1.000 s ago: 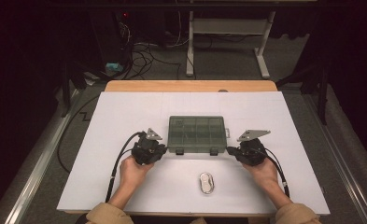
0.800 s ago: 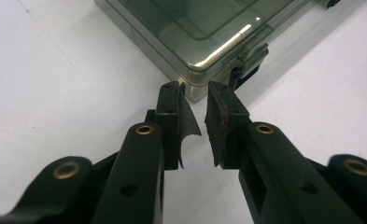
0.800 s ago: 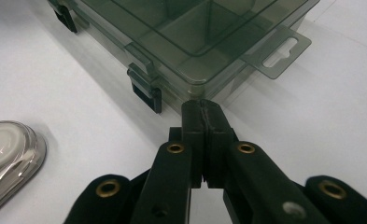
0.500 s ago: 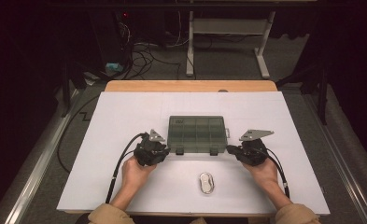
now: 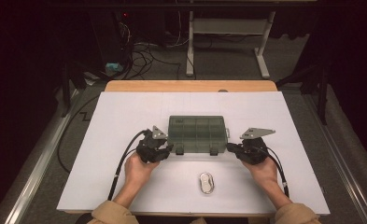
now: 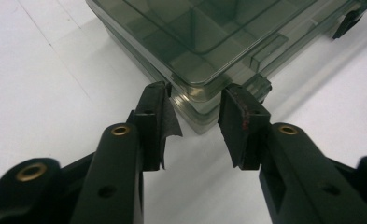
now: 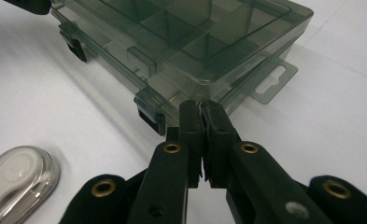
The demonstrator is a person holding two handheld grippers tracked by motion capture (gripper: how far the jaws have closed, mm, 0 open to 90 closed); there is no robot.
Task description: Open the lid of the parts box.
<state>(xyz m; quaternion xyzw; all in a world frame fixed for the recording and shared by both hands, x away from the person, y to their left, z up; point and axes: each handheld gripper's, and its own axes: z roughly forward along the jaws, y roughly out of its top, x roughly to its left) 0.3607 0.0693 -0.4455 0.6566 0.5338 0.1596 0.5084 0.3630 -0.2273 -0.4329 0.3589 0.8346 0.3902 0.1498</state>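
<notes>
The left gripper's (image 6: 197,109) jaws had just been opening and stood apart, pads clear of the box (image 6: 228,42) corner poking between their tips. The right gripper (image 7: 203,112) was pinched tight, its tips at the box's other near corner, though whether they nipped its edge could not be told. The box lay closed and latched, a metal clip (image 5: 207,183) lying behind both grippers; opening it seemed wholly left.
</notes>
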